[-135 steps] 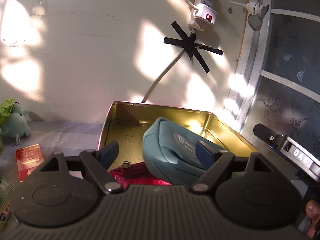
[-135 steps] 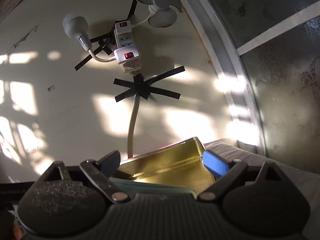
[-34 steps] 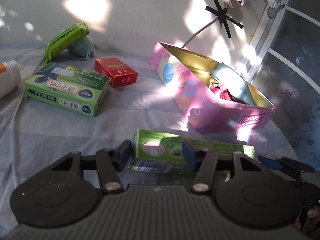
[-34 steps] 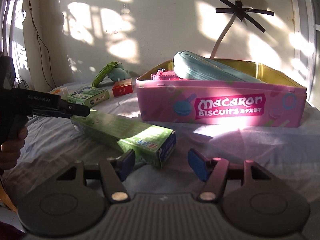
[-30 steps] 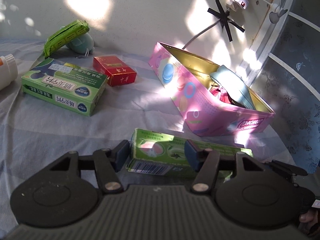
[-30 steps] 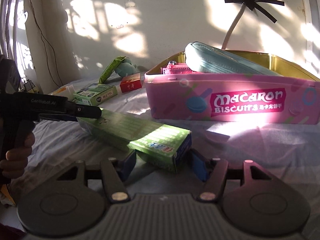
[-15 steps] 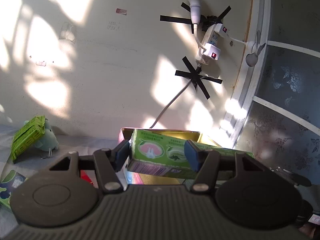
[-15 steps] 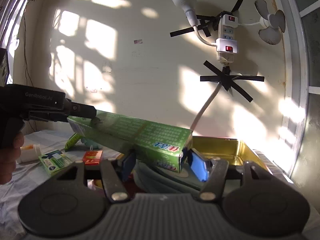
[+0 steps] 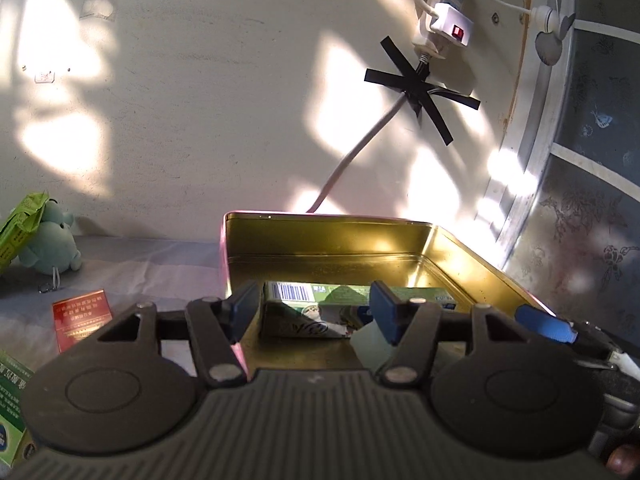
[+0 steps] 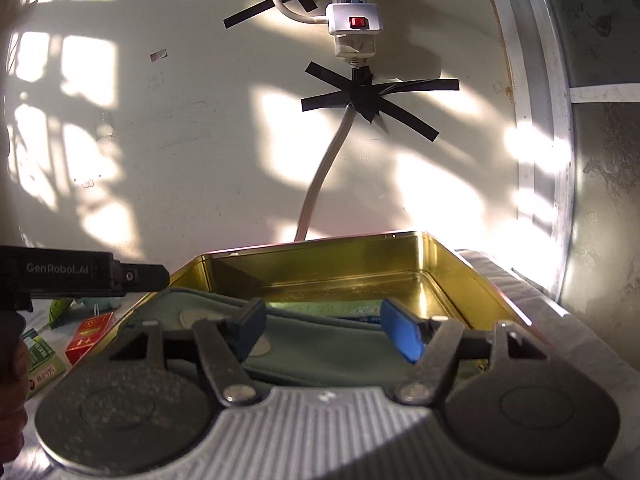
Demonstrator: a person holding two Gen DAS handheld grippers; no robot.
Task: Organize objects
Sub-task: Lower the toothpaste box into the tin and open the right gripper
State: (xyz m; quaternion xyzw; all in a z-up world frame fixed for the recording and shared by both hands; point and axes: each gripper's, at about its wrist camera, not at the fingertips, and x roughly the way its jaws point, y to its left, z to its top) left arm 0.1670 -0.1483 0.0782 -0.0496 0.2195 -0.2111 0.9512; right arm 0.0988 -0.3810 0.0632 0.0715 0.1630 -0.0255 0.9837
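The long green box [image 9: 352, 300] lies inside the gold-lined biscuit tin [image 9: 328, 236], on the tin's far side. My left gripper [image 9: 316, 312] is open just above the box, jaws apart and not touching it. In the right wrist view the green box [image 10: 332, 307] shows as a strip beyond the teal pencil case [image 10: 304, 344] in the tin [image 10: 320, 268]. My right gripper [image 10: 324, 332] is open and empty over the pencil case. The left gripper's body [image 10: 80, 276] reaches in from the left.
A red packet [image 9: 82, 318], a teal plush toy [image 9: 52, 244] with a green pack [image 9: 18, 224], and a green box [image 9: 10, 412] lie on the cloth left of the tin. A taped cable and power strip [image 9: 444, 12] hang on the wall behind.
Both grippers lifted the long green box off the cloth together, carried it over the tin and let go. The box now lies in the tin and both sets of jaws are apart.
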